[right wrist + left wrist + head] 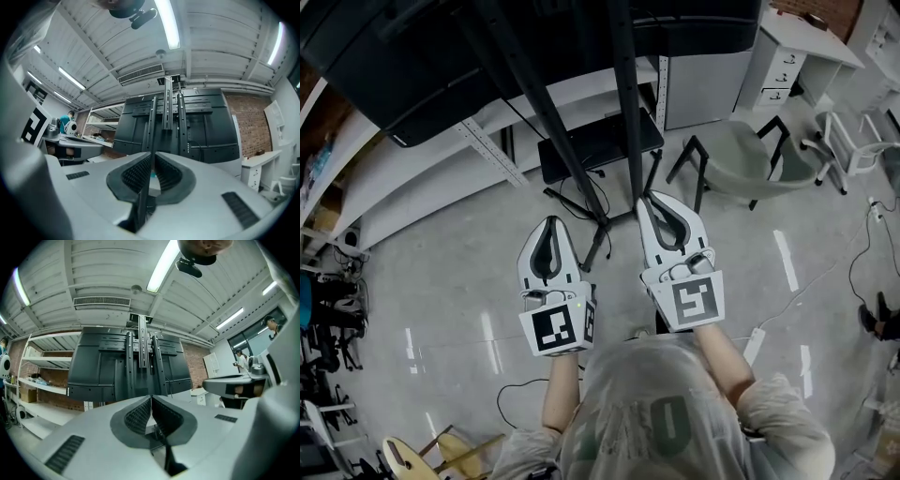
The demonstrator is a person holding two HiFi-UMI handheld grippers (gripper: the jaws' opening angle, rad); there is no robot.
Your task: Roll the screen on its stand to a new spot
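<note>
Screen [412,75] on stand [627,94] fills upper frame. My left gripper [551,221] and right gripper [648,199] sit below it, both pinched shut, empty; right tips just beside stand. I judge rolling not yet started.

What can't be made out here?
Stand feet: in head view partly behind left gripper and right gripper; in gripper views blocked by the gripper bodies.
Screen front: every view shows its back.
Screen edges: cut off by head view's top edge.
Right gripper touching pole? Head view shows only overlap.
</note>
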